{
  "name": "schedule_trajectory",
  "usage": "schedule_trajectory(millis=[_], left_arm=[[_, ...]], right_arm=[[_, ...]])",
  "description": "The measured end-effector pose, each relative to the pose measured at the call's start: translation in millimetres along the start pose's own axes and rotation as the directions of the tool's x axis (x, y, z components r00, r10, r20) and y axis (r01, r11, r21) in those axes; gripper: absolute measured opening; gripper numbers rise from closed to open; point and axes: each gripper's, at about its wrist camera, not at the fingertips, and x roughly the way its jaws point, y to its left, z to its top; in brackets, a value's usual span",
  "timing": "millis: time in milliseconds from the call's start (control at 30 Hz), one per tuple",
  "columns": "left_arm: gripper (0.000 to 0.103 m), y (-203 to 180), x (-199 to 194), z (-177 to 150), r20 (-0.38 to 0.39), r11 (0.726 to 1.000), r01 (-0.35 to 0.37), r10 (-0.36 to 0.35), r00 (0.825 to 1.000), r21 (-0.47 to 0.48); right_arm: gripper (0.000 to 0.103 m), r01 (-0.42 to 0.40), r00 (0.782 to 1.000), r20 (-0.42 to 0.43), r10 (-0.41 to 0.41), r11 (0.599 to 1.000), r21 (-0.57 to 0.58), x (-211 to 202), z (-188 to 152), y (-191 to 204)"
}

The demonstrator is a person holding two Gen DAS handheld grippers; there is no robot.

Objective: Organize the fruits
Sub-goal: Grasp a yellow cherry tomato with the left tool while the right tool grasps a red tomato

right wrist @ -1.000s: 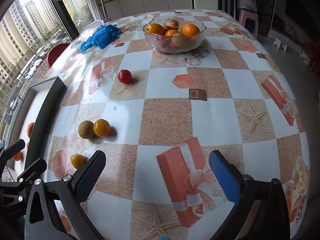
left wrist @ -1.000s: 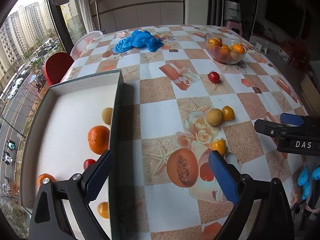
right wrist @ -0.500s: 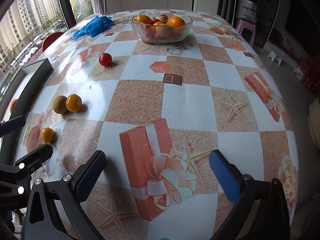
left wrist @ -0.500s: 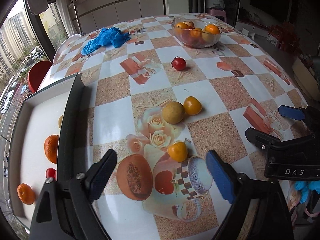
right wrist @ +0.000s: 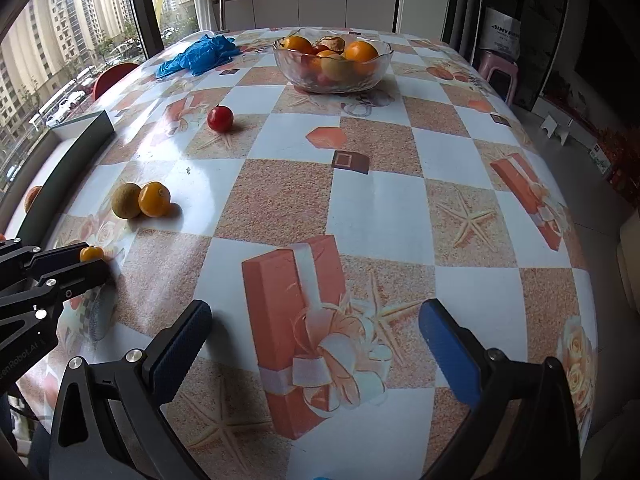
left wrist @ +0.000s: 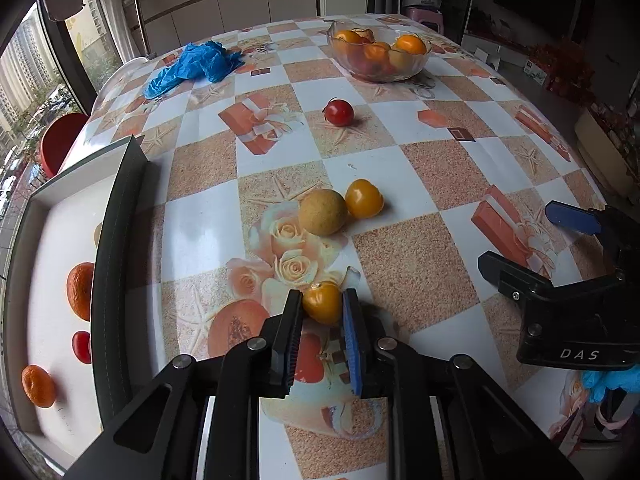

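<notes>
The left gripper [left wrist: 322, 312] is squeezing a small yellow fruit [left wrist: 322, 303] between its two fingers, down on the table [left wrist: 440, 168]. Just past its tips, a brown round fruit [left wrist: 322, 212] and another yellow fruit [left wrist: 364, 199] are sitting side by side, touching. Farther ahead, a red fruit [left wrist: 339, 112] is sitting alone. Beyond that, a glass bowl [left wrist: 378, 53] is holding more fruit. Off to the gripper's left, a white tray [left wrist: 44, 208] is holding two oranges [left wrist: 81, 291] and a little red fruit [left wrist: 82, 347]. A blue cloth [left wrist: 192, 66] is lying far ahead on the left.

The right gripper [right wrist: 316, 336] is hanging over the table with its fingers wide apart and holding nothing. The squeezed fruit is off to its left.
</notes>
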Motion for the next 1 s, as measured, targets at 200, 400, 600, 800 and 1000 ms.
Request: schedule_trajectory(millis=[200, 400, 600, 800, 1000], left_arm=[[0.022, 30, -5, -11, 0.006, 0.998, -0.010, 0.010, 1.000, -0.056], [0.022, 50, -6, -14, 0.010, 0.996, -0.021, 0.022, 1.000, -0.090], [0.022, 50, -6, -15, 0.027, 0.997, -0.018, 0.020, 0.999, -0.069], [0.022, 52, -6, -15, 0.034, 0.998, -0.001, 0.003, 0.999, -0.061], [0.022, 55, -6, -15, 0.034, 0.997, 0.017, -0.014, 0.999, -0.071]], right_arm=[[0.103, -0.003, 1.000, -0.025, 0.004, 0.999, 0.035, 0, 4, 6], [0.101, -0.104, 0.994, 0.019, 0.103, 0.994, 0.033, -6, 30, 26], [0.098, -0.124, 0.992, 0.006, 0.124, 0.991, 0.052, 8, 73, 43], [0.091, -0.097, 0.995, -0.033, 0.099, 0.993, 0.061, 41, 111, 56], [0.073, -0.097, 0.993, -0.058, 0.099, 0.995, 0.032, 66, 129, 71]])
